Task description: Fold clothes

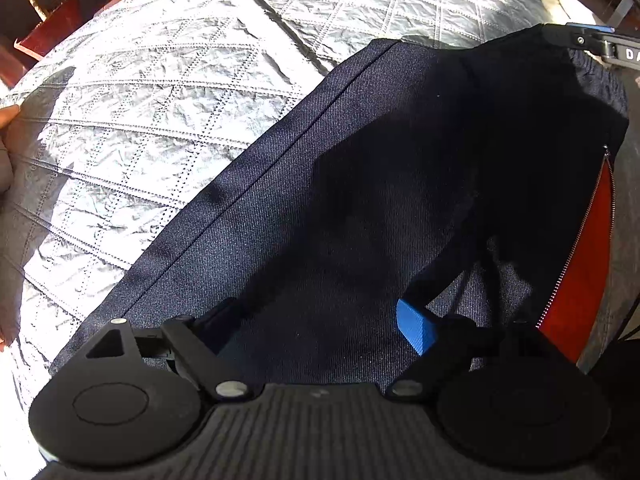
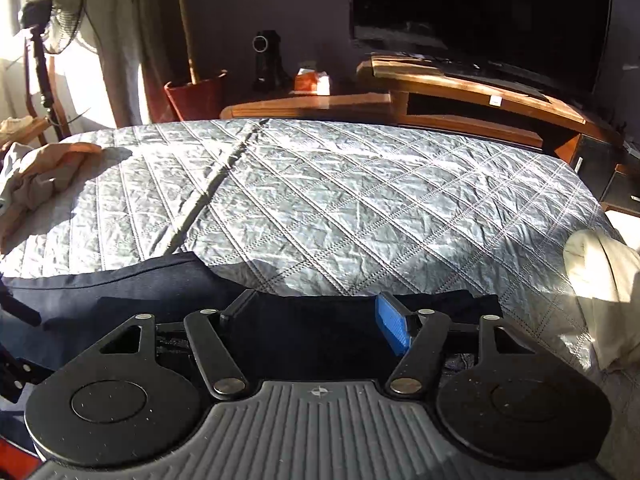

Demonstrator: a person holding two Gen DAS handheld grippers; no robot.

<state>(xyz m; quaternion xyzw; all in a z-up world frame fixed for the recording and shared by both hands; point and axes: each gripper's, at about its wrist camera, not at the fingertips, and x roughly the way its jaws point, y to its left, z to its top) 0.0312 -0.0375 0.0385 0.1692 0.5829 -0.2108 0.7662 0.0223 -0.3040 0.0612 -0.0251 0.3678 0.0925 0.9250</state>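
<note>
Fingers of the left gripper [image 1: 320, 320] stand spread wide, one black at left and one with a blue pad [image 1: 414, 326] at right, with nothing pinched between them; dark fabric lies beneath the gap, and whether the tips touch it cannot be told. This gripper points steeply downward at the navy garment [image 1: 360, 184], which lies flat along the near side of the grey quilted bedspread [image 1: 160, 128], a seam running along its length. An orange-red lining behind a metal zipper [image 1: 580, 256] shows at the garment's right edge.

Fingers of the right gripper [image 2: 316, 324] are likewise spread apart, holding nothing, and aim forward and downward over the garment's far edge [image 2: 120, 284], where the dark cloth meets the bedspread [image 2: 360, 200]. In the left wrist view the right gripper's tip [image 1: 588, 38] sits at the garment's far right corner.

Outward from the grippers: a tan garment [image 2: 44, 176] lies at the bed's left edge, a cream cloth [image 2: 600, 280] at its right. A wooden stand [image 2: 460, 92] carrying a television [image 2: 480, 12], a potted plant [image 2: 196, 96] and a standing fan [image 2: 60, 8] lie beyond the bed.
</note>
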